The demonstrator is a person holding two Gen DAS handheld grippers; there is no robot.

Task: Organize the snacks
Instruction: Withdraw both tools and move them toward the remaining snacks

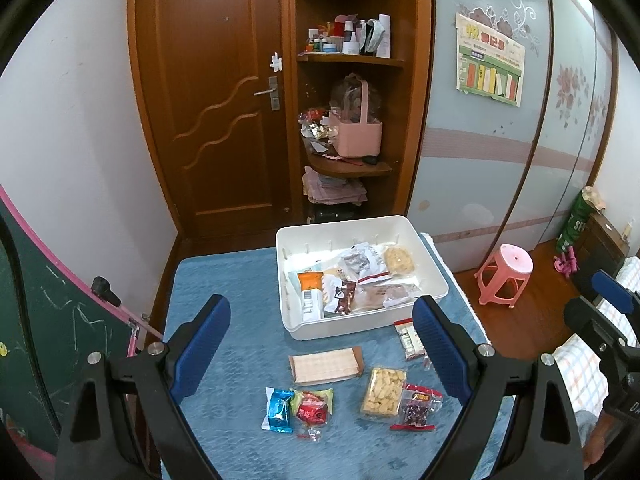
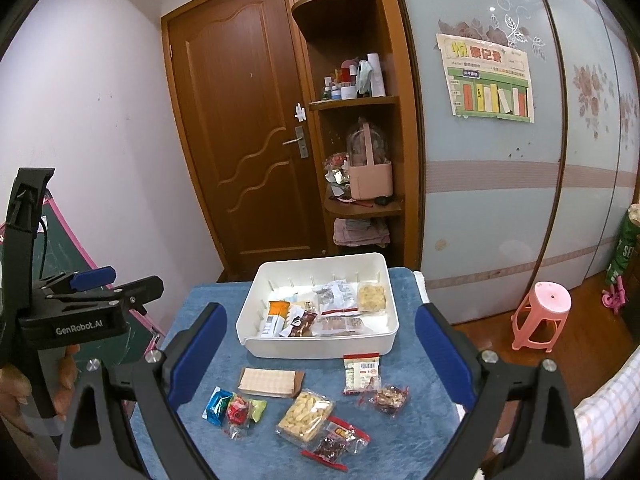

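Left tongs (image 1: 320, 354): spread wide and empty, hovering above the loose snacks at the near end of the surface (image 1: 224, 280)
Right tongs (image 2: 316, 354): spread wide too, nothing between the pads, hovering over the same patch
Task's things: white bin (image 2: 256, 334) at 12 o'clock on the blue cloth, already holding several packets; loose on the cloth at 6 o'clock, left to right: blue candy packet (image 2: 218, 402), red candy (image 2: 239, 412), flat biscuit tray (image 2: 270, 383), puffed-snack pack (image 2: 306, 414), red-edged date bag (image 2: 336, 446), nut pouch (image 2: 390, 399); a small white-green sachet (image 2: 361, 372) lies just beside the bin's front wall
Risk, double pick: blue and red candies touch, and the date bag overlaps the puffed-snack pack, so closing on one would likely drag its neighbour
Risk, slip: flat glossy wrappers on soft cloth give the pads little edge; a shallow pinch may slide off or bunch the cloth
Risk, clash: both tongs aim at one small patch and may knock together
Risk, crush: the puffed snacks look brittle under a hard squeeze
Around: chalkboard (image 1: 36, 320) at 9 o'clock, wooden door (image 1: 212, 100) and cluttered shelves (image 1: 352, 168) at 12, pink stool (image 1: 506, 276) at 3
In the way: only the bin's front wall, which a carried packet must clear
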